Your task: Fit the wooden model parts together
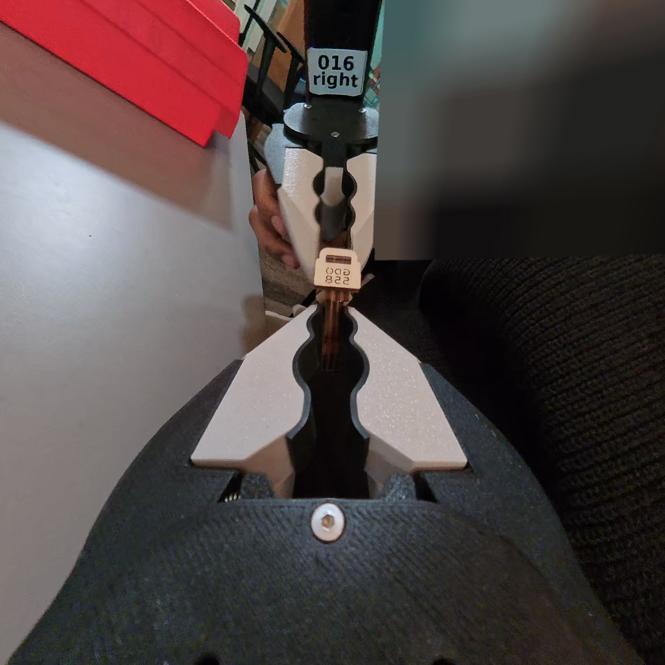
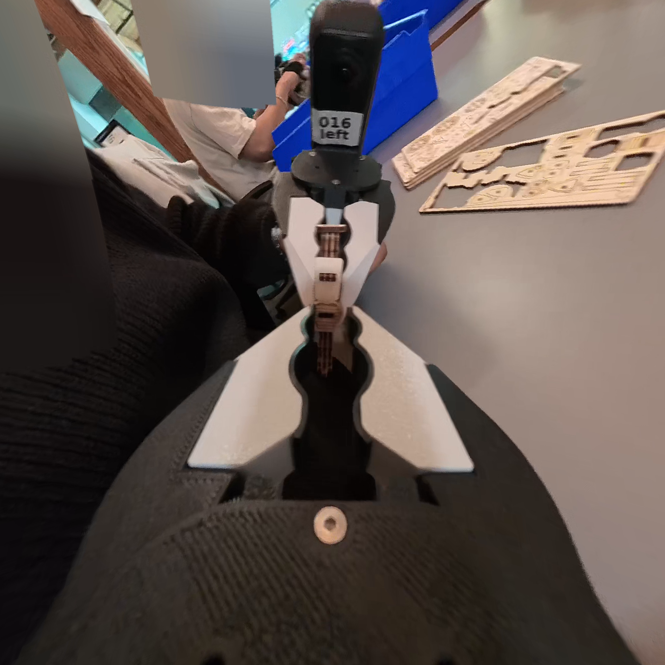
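Left wrist view shows the left gripper (image 1: 333, 309) pinching a stack of thin brown wooden strips (image 1: 333, 334) edge-on between its white fingertips (image 1: 363, 324). Just beyond, a pale plywood piece (image 1: 337, 268) with a small slot and engraved marks sits at the tip of the right gripper (image 1: 333, 266), which points straight back. The two tools meet tip to tip above the edge of the grey table (image 1: 108, 288). A red box (image 1: 144, 61) lies far left.

Right wrist view shows the right gripper (image 2: 329, 311) closed on layered plywood (image 2: 328, 318), laser-cut with dark burnt edges; the left gripper (image 2: 329, 288) grips a pale slotted block (image 2: 328, 279) touching it. Cut-out plywood sheets (image 2: 539, 169) lie flat on the table far right, beside a stack (image 2: 478, 118) and a blue bin (image 2: 406, 82). A dark ribbed knit sleeve (image 2: 108, 360) fills the left.
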Available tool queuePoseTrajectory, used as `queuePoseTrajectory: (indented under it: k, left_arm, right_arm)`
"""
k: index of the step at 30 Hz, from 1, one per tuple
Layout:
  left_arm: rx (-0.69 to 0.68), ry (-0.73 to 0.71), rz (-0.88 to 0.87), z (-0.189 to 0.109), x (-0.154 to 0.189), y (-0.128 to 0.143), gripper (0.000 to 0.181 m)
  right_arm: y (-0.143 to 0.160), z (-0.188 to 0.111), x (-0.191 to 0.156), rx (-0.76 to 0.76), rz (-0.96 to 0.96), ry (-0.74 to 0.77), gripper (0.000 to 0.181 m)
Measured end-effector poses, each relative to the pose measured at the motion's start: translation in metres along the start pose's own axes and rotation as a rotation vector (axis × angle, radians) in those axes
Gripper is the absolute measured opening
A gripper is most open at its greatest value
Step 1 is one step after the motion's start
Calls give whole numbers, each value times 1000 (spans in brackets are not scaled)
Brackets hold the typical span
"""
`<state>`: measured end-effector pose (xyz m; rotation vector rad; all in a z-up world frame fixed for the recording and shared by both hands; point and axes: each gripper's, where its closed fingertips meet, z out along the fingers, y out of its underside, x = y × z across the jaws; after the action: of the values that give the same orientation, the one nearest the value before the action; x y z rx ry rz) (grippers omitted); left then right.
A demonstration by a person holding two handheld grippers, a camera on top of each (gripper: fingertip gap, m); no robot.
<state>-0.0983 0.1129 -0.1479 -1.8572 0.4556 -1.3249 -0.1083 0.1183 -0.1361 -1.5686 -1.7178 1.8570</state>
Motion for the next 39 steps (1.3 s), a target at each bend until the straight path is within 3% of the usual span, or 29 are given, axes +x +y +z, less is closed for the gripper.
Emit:
queuePoseTrajectory:
  k: [1, 11, 39]
  left_arm:
    - [6, -4, -4, 0, -1, -2, 6]
    - [-4, -9, -23, 0, -3, 0, 6]
    - [-78, -6, -83, 5, -4, 16, 5]
  right_arm:
    - [-1, -2, 3, -3, 13, 6, 25]
    - [2, -4, 2, -42, 33, -29, 12]
    - [22, 3, 2, -107, 52, -17, 8]
